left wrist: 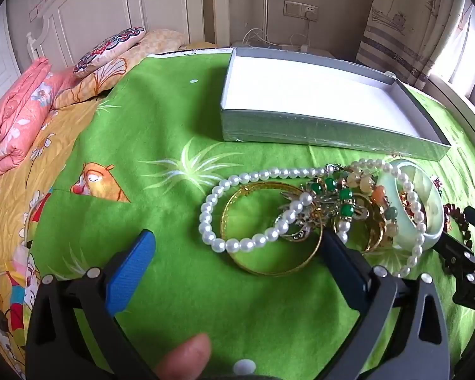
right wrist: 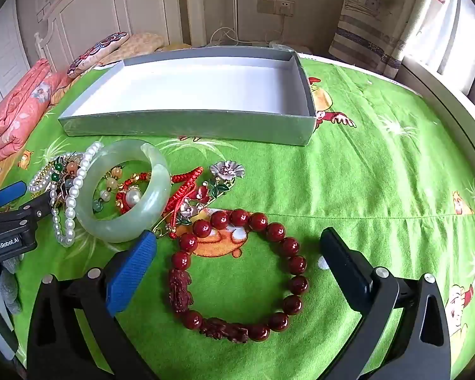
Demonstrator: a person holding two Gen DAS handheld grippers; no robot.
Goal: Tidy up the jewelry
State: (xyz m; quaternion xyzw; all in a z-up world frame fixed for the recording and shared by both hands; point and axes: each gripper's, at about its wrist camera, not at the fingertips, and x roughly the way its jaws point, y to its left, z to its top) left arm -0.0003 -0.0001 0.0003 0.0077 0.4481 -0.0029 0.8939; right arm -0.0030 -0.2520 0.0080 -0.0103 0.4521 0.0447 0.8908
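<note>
A heap of jewelry lies on the green sheet in front of a shallow grey box point(left wrist: 300, 131) point(right wrist: 186, 126) with a white inside. In the left wrist view my left gripper point(left wrist: 237, 250) stands open just short of a gold bangle point(left wrist: 247, 266) and a pearl necklace point(left wrist: 205, 218); a jade bangle point(left wrist: 430, 218) leans at the right. In the right wrist view my right gripper point(right wrist: 240, 247) is open around a dark red bead bracelet point(right wrist: 288, 243) that lies flat. Left of it sit the jade bangle point(right wrist: 155, 202), a red cord piece point(right wrist: 186, 186) and a flower brooch point(right wrist: 226, 171).
The box holds nothing. A folded pink quilt point(left wrist: 12, 126) and patterned pillows point(left wrist: 110, 47) lie at the bed's far left by the headboard. A curtain point(left wrist: 405, 15) and a window are at the right. A fingertip point(left wrist: 186, 357) shows at the lower edge.
</note>
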